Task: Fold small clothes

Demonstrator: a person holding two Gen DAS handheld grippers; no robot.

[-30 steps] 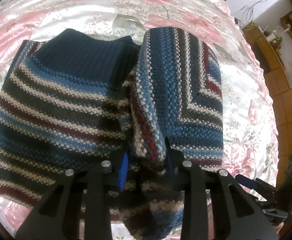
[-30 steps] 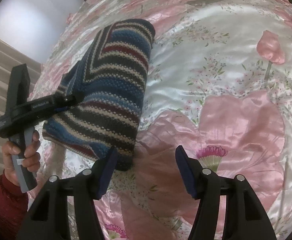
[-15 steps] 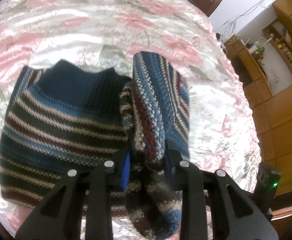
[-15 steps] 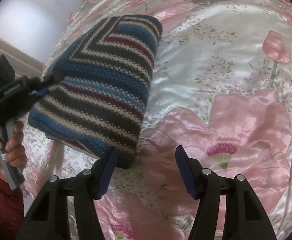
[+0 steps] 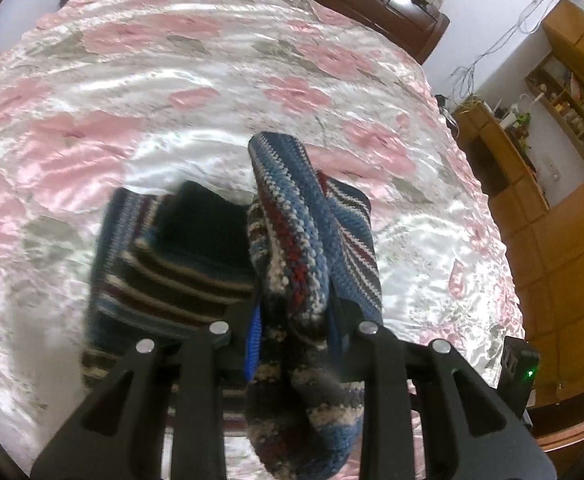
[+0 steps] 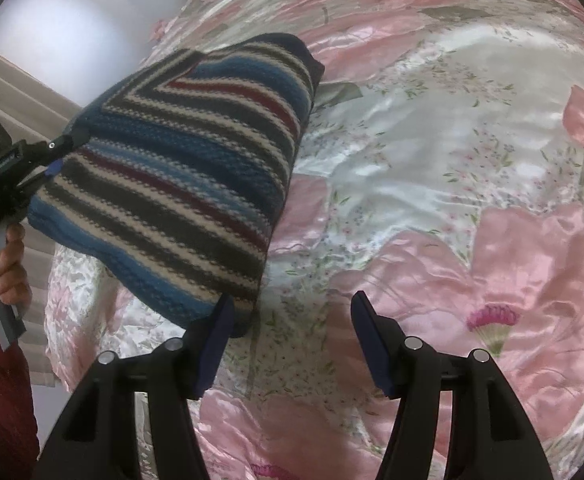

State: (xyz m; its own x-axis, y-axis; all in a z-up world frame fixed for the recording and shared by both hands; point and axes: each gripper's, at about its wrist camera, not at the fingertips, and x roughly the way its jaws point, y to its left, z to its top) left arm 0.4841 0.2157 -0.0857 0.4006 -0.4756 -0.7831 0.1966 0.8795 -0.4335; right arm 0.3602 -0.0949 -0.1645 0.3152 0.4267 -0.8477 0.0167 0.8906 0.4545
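Left wrist view: your left gripper [image 5: 294, 328] pinches the blue, maroon and cream striped knitted garment [image 5: 292, 248], lifting its folded edge above the pink floral satin bedspread [image 5: 172, 80]. Your right gripper [image 6: 292, 344] gapes empty, with the garment's lower corner just up-left.

Striped blue, maroon and cream knit garment [image 6: 188, 184], folded, lifted off pink floral bedspread [image 6: 452, 160].

Both wrist views near, facing down; share sweater [image 5: 292, 240], bedspread [image 6: 432, 160].
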